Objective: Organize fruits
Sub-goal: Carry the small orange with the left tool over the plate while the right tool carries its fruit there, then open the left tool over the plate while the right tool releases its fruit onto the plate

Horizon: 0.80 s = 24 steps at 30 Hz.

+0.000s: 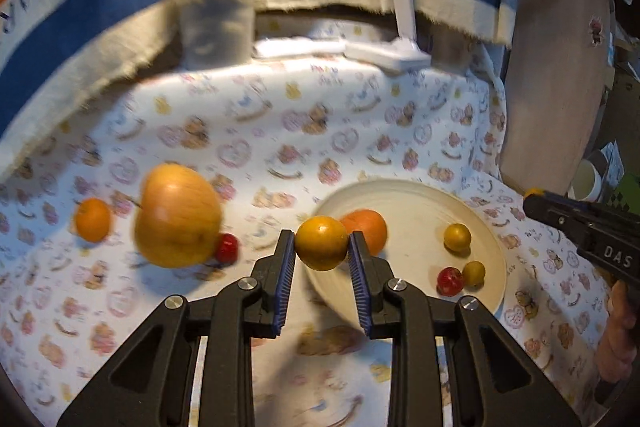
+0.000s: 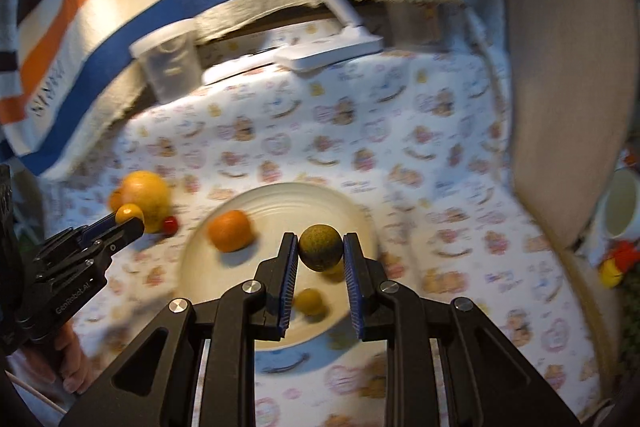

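Left gripper (image 1: pixel 322 243) is clamped on a small yellow-orange fruit (image 1: pixel 321 242), pinched side to side between the blue pads. The plate (image 1: pixel 486 239) sits just past it and off to the right, so that's the way it needs to travel. Right gripper (image 2: pixel 320 247) is already over the plate, squeezing a dull green-yellow fruit (image 2: pixel 321 246) — it's the nearer one for a drop, I'd say. Both fruits are round, so no real long axis or pointing direction to fuss over. Still on the cloth at far left: big apple (image 1: pixel 176 215), small orange (image 1: pixel 93 219), red cherry tomato (image 1: pixel 227 247).
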Tool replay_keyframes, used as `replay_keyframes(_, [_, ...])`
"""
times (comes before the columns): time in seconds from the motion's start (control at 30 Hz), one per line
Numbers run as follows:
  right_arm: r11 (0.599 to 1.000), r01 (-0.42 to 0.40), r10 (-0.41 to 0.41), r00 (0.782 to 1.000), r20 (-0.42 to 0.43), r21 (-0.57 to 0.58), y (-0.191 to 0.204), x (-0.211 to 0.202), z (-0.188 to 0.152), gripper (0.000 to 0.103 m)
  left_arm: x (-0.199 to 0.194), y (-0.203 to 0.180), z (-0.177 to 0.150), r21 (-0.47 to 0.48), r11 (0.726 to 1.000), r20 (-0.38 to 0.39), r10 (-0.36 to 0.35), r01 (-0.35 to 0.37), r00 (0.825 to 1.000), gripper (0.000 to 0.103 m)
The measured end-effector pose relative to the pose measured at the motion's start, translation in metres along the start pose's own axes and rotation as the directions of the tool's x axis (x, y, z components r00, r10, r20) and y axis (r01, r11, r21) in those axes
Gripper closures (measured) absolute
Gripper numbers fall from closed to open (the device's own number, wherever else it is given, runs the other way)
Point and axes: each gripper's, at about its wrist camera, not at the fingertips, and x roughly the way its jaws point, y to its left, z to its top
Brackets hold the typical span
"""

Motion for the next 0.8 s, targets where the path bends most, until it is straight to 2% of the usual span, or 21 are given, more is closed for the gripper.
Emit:
replay_keyframes(0.13, [0.999,-0.043,0.044,0.998,-0.054,0.02,-0.003,0.011,-0.002,0.079,0.014,-0.008,-0.006,0.021,1.0,-0.027,-0.011,0.012,1.0,0.077])
replay_keyframes(0.23, [1.0,-0.026,0.027,0.997,-0.068,0.015,-0.003,0.015,-0.003,0.079,0.016,-0.008,-0.009,0.023,1.0,-0.037,-0.018,0.019,0.999,0.077])
replay_keyframes(0.43, [1.0,0.005,-0.002,0.995,-0.098,0.023,-0.006,0.024,-0.005,0.079,0.019,-0.007,-0.01,0.012,0.997,-0.07,-0.077,0.078,0.995,0.077])
replay_keyframes(0.7, [1.0,0.026,-0.024,0.986,-0.165,0.009,-0.008,0.042,-0.01,0.079,0.023,-0.011,-0.017,0.037,0.997,-0.114,-0.069,0.073,0.991,0.077])
replay_keyframes(0.8, [0.999,0.003,0.006,0.977,-0.212,0.041,-0.014,0.051,-0.013,0.079,0.021,-0.009,-0.018,0.037,0.997,-0.116,-0.066,0.07,0.991,0.077])
